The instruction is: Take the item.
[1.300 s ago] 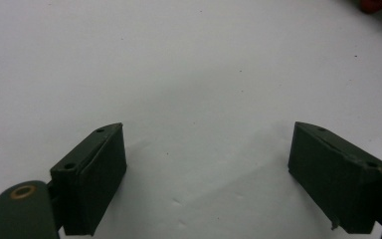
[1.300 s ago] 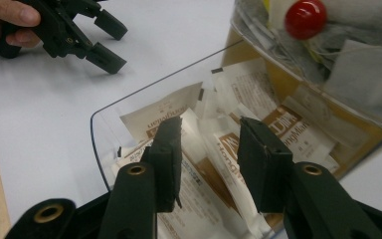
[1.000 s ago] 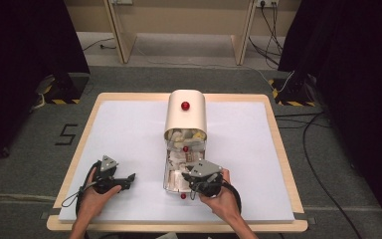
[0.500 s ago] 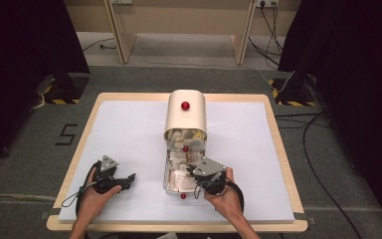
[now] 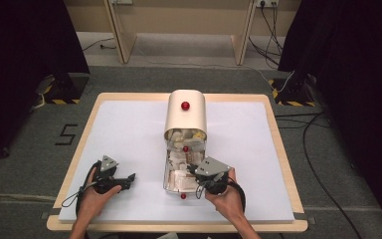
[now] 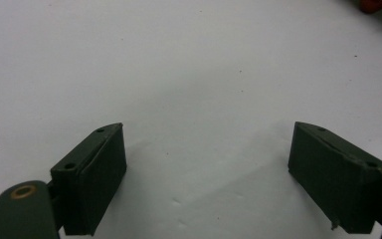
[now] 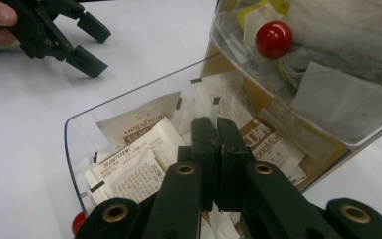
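A cream cabinet (image 5: pixel 185 117) with a red knob stands mid-table, with two clear drawers pulled toward me. The lower drawer (image 5: pixel 168 175) (image 7: pixel 74 149) holds several paper sachets (image 7: pixel 139 172). The upper drawer (image 7: pixel 328 74), with a red knob (image 7: pixel 273 39), is also full of sachets. My right gripper (image 5: pixel 194 172) (image 7: pixel 218 123) hangs over the lower drawer, its jaws pressed on a thin white sachet (image 7: pixel 214 110) seen edge-on. My left gripper (image 5: pixel 131 179) (image 6: pixel 209 149) rests open on the bare white tabletop, left of the drawers, with nothing between its jaws. It also appears in the right gripper view (image 7: pixel 87 47).
The white tabletop (image 5: pixel 129 134) has a wooden rim. The lower drawer's red knob (image 5: pixel 183 196) points at the front edge. Cables and black curtains lie on the floor around the table.
My right gripper has drifted slightly right and back over the lower drawer. The left gripper has stayed where it was.
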The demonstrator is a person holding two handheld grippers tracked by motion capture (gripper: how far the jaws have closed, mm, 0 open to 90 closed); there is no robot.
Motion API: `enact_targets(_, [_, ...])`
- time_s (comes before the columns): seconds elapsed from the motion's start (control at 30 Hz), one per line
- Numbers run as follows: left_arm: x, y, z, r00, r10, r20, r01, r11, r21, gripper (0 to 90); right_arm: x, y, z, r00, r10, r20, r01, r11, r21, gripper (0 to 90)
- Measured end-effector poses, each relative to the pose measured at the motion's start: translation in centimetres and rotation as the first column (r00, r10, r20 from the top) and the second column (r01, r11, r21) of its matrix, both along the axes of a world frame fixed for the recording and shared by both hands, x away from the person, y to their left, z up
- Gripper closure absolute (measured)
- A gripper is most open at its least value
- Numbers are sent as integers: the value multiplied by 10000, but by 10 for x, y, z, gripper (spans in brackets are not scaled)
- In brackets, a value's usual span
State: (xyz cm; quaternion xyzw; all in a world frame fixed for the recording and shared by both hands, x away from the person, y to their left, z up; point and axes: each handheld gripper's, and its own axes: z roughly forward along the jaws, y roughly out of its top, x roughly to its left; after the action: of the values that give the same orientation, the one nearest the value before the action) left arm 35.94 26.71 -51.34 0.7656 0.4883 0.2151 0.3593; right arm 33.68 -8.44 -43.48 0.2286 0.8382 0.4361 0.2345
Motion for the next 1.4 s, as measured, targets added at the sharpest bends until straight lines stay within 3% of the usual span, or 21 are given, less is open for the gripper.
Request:
enact_targets(0.57, [0,0,0,10000,-5,-8,5,10000,-7,142,-4,-12,13,9997,-227,1,227,9970,741,890])
enact_targets(1.4, [0,0,0,10000,-7,-16,7,10000,-15,142,-11,-40,29,9958,-849,332,803,9895,1200,890])
